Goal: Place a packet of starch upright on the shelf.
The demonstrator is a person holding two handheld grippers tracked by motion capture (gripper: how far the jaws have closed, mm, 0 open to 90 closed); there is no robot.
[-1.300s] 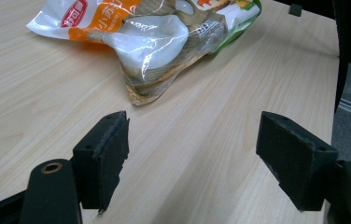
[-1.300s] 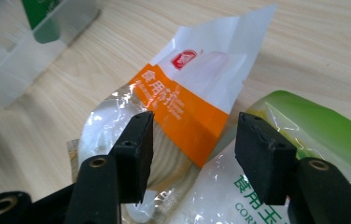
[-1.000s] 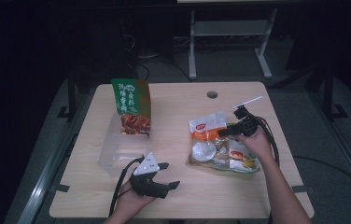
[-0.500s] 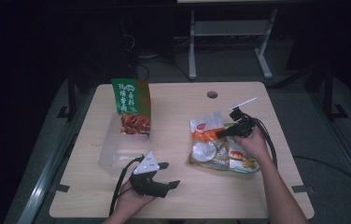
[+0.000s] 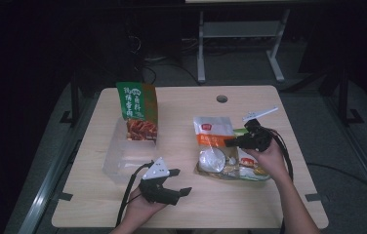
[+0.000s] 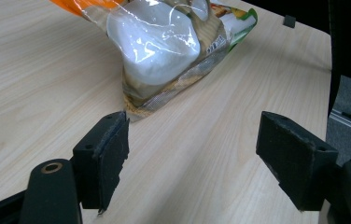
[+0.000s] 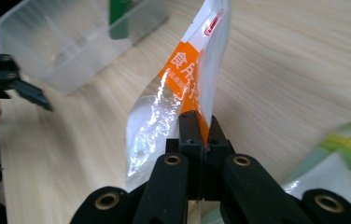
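Observation:
An orange-and-white clear pouch (image 5: 213,141) with white contents lies right of the table's middle, on top of a green-edged packet (image 5: 250,168). My right gripper (image 5: 233,142) is shut on that pouch's edge. In the right gripper view the pouch (image 7: 183,79) stands up from between the closed jaws of the right gripper (image 7: 201,128). My left gripper (image 5: 179,183) rests near the front edge, open with nothing in it. In the left gripper view its pads (image 6: 113,154) stand wide apart, with the pouch (image 6: 159,51) lying beyond them.
A green and red snack bag (image 5: 136,109) stands upright in a clear plastic box (image 5: 123,158) at the left. The wooden table (image 5: 181,107) has a round cable hole (image 5: 221,99) at the back. A white frame stands on the floor behind.
My right gripper has closed on the pouch's edge and shifted slightly, which lifted that edge. The left hand and its gripper have stayed put.

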